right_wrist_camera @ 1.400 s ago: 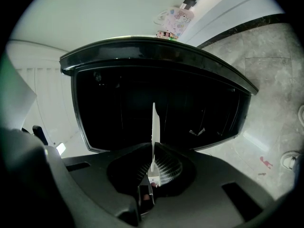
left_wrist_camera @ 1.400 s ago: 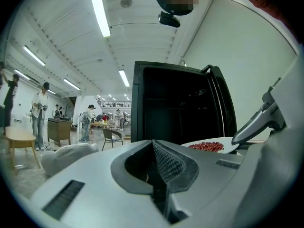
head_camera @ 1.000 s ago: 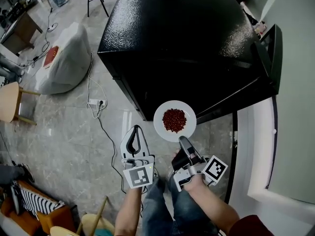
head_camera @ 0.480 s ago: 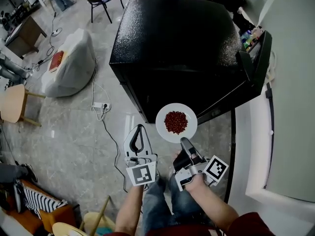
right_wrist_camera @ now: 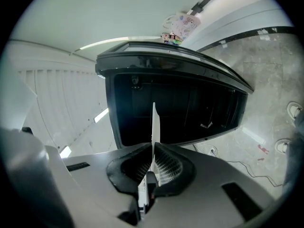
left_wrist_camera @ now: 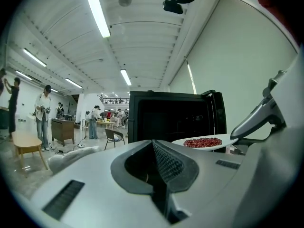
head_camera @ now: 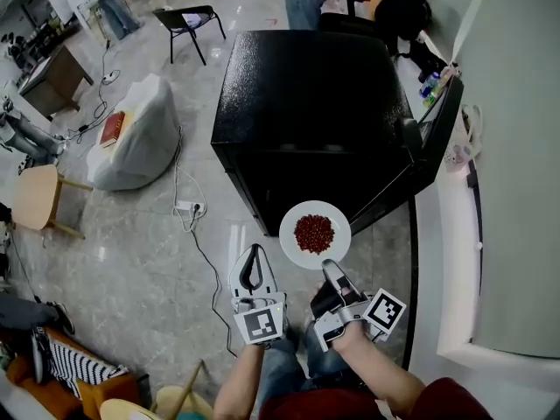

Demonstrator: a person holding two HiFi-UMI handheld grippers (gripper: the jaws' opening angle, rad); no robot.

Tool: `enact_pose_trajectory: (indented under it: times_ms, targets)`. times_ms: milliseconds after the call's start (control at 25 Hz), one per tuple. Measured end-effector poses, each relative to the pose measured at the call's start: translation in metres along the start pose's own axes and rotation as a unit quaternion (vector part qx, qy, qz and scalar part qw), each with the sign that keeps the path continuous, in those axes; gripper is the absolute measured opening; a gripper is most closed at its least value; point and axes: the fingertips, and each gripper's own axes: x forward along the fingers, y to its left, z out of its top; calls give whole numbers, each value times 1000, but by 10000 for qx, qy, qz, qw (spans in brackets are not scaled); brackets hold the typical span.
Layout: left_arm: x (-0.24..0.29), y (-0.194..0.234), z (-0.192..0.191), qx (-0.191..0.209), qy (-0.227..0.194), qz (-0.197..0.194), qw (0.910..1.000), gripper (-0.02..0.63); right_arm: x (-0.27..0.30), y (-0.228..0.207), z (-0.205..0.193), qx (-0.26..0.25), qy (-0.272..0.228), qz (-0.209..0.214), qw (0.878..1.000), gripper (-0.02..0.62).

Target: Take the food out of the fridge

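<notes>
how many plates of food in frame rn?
1: the white plate of red food, clamped at its rim by the right gripper, before the fridge. More may sit hidden inside.

We note a grey polished stone floor [head_camera: 114, 252]. At the head view's upper left, a white slumped beanbag [head_camera: 140, 151] rests on it and carries a red book [head_camera: 112, 129]. A black metal chair [head_camera: 191, 20] stands farther back. A round pale wooden stool [head_camera: 33, 198] sits at the left edge. A white power strip [head_camera: 186, 207] lies near the beanbag.
</notes>
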Motion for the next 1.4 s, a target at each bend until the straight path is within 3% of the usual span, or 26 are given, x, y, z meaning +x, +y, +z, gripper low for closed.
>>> enact_pose_trajectory:
  times_ms: [680, 1400]
  targets:
    - [-39, 2, 59, 92, -67, 129, 9999, 12, -42, 67, -21, -117, 358, 122, 9992, 34]
    - [-52, -2, 106, 83, -275, 127, 9995, 12, -51, 106, -24, -83, 276, 489, 9984, 34]
